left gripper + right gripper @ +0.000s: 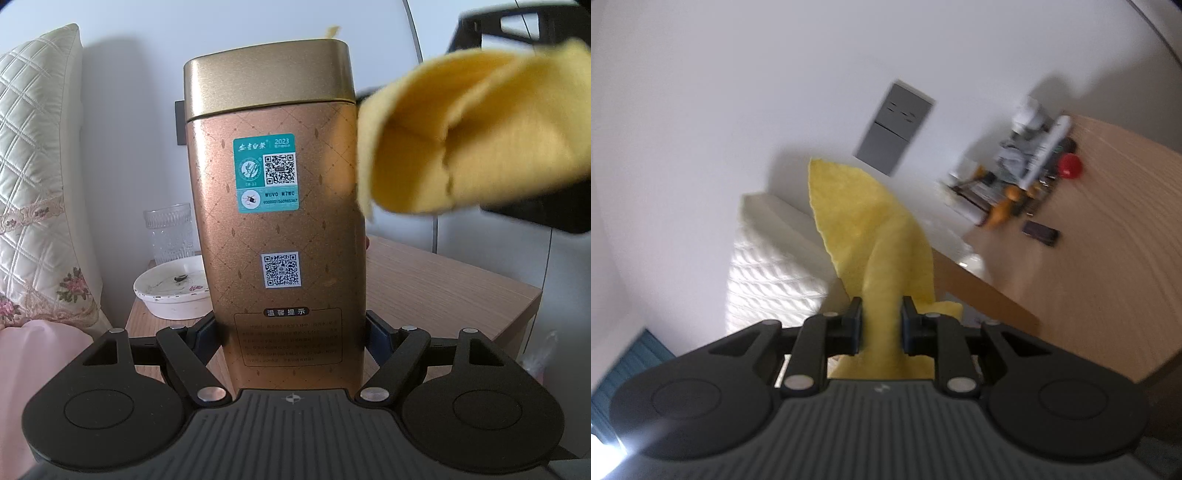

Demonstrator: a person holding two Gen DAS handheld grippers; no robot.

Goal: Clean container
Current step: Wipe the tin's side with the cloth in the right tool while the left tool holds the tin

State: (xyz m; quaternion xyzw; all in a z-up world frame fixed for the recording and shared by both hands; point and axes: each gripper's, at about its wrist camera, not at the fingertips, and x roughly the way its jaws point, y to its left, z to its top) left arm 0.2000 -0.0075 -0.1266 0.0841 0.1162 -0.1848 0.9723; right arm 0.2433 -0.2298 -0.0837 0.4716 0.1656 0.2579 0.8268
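A tall gold tin container (280,221) with a gold lid and a teal label stands upright between the pads of my left gripper (291,332), which is shut on its lower part and holds it above the wooden table. A yellow cloth (461,136) hangs at the tin's upper right side, touching its right edge just below the lid. In the right wrist view my right gripper (880,317) is shut on the yellow cloth (864,229), which sticks out ahead of the fingers. The tin does not show in the right wrist view.
A white dish (173,291) and a clear glass (170,230) stand on the wooden table (443,291) behind the tin at left. A quilted pillow (37,166) lies to the left. In the right wrist view, a wooden desk (1108,258) carries several small items; a grey wall panel (894,127) hangs above.
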